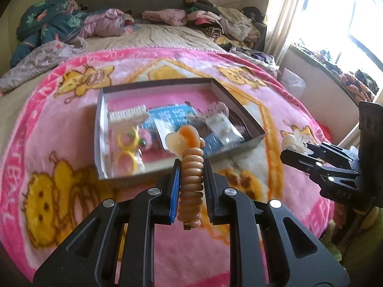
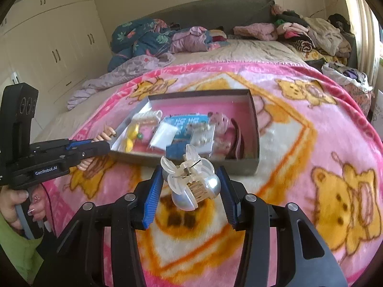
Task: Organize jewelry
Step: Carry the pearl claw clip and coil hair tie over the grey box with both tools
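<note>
Left wrist: left gripper clamps a coiled hair tie, long axis along the fingers, box just ahead. Right wrist: right gripper pinches a hair clip; box straight ahead, equally near.

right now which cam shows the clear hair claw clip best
The right wrist view: the hair claw clip sits close up between the right gripper pads, spring visible. The left wrist view shows it small and sideways at the edge.

Both wrist views look down, near; share box on blanket.
</note>
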A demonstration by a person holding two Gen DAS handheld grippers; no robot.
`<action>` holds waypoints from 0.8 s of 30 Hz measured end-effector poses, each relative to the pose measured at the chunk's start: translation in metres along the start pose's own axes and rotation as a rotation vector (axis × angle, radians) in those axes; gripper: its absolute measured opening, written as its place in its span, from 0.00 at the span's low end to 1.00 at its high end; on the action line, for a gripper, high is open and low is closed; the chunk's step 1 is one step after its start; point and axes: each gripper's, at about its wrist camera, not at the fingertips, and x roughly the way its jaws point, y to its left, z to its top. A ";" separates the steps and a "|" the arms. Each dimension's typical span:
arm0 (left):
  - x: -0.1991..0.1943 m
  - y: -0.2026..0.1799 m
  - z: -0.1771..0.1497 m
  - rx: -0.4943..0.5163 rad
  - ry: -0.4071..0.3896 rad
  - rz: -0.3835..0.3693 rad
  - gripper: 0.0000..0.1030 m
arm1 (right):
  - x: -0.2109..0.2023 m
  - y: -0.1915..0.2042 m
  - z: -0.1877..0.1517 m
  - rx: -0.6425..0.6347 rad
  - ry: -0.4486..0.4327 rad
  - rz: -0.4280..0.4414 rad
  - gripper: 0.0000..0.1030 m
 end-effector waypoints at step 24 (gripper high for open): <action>0.035 0.074 0.036 -0.115 -0.014 0.129 0.11 | 0.065 0.002 0.062 -0.045 -0.005 -0.031 0.43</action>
